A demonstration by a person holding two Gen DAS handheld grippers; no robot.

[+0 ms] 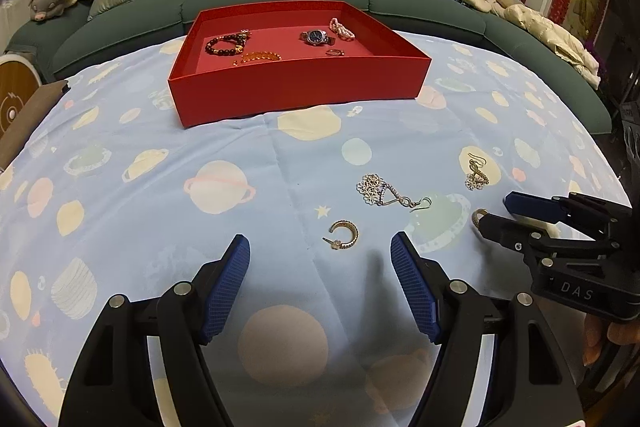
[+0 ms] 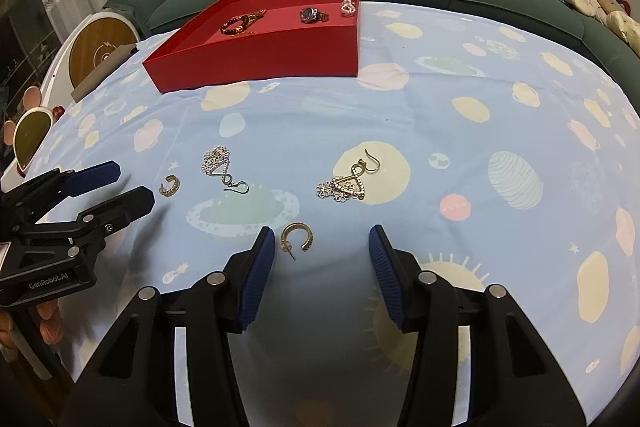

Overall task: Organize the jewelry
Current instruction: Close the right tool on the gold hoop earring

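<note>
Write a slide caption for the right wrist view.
Open right gripper poised over a gold hoop earring on the planet-print cloth, red tray beyond.

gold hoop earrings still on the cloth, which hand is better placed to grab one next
Either, each for its own hoop. The right gripper is open with a hoop earring just ahead of its fingertips. The left gripper, also open, has the other hoop right ahead.

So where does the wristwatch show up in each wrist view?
Left wrist view: the wristwatch lies in the red tray, right of centre, upper middle of the picture.
Right wrist view: the wristwatch sits near the tray's far right corner, top centre.
Shared landmark: the pink bead bracelet just right of it.
</note>
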